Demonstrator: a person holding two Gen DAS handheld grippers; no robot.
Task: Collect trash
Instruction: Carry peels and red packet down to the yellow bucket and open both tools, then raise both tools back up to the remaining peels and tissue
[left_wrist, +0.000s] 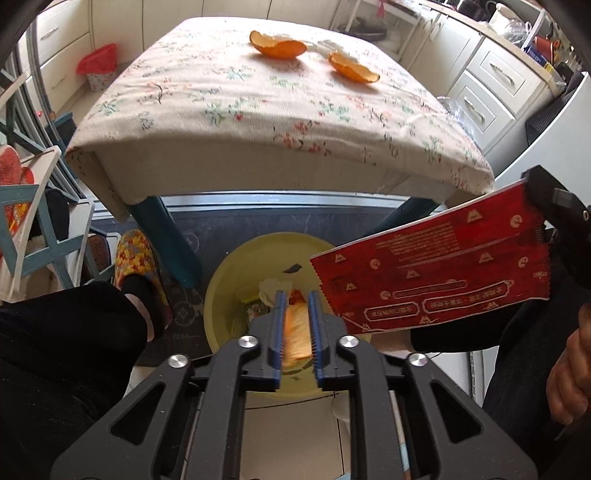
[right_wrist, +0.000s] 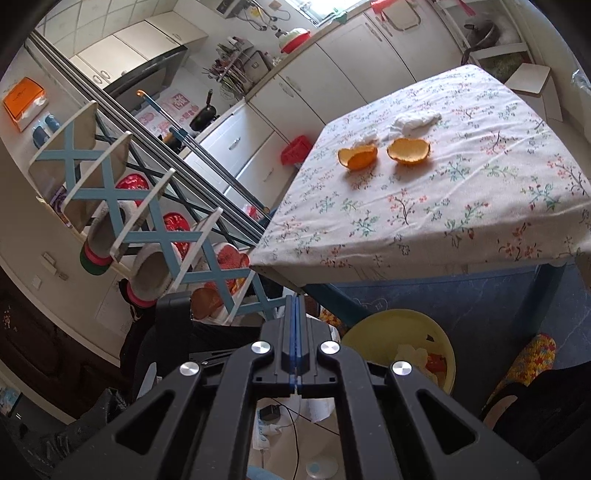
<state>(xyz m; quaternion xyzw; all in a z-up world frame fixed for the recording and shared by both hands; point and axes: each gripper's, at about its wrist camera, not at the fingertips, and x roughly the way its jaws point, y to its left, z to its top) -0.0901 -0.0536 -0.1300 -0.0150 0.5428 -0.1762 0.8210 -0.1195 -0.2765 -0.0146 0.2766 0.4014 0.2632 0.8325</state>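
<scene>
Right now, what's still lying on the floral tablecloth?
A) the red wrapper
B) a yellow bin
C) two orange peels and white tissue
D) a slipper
C: two orange peels and crumpled white tissue lie on the tablecloth; the red wrapper is clamped in the right hand-held gripper.

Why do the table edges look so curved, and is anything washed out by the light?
Left wrist view: the fisheye lens bows the table front edge, and the far tablecloth is glared white behind the orange peels. Right wrist view: the tissue is nearly blown out; dark corners frame both views.
</scene>
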